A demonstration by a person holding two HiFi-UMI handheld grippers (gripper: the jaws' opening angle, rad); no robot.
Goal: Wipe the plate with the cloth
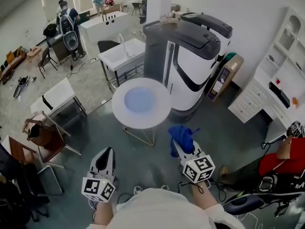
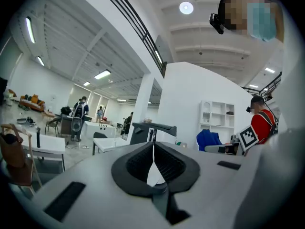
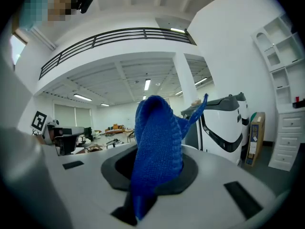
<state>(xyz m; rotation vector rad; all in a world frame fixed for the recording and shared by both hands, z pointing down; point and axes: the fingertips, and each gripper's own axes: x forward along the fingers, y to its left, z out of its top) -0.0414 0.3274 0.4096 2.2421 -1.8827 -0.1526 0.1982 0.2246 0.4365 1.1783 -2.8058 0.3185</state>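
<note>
Left gripper (image 1: 106,154): clenched, jaws pressed together with nothing between them; held low on the near side of the bench.
Right gripper (image 1: 181,146): grasping the blue cloth (image 1: 181,134), which stands bunched above the jaws.
Plate (image 1: 139,99): pale blue, round, lying at the middle of the round white bench (image 1: 119,114); well apart from both grippers.
Cloth and plate: apart, not touching.
Behind bench: tall white-and-black machine (image 1: 193,56).
</note>
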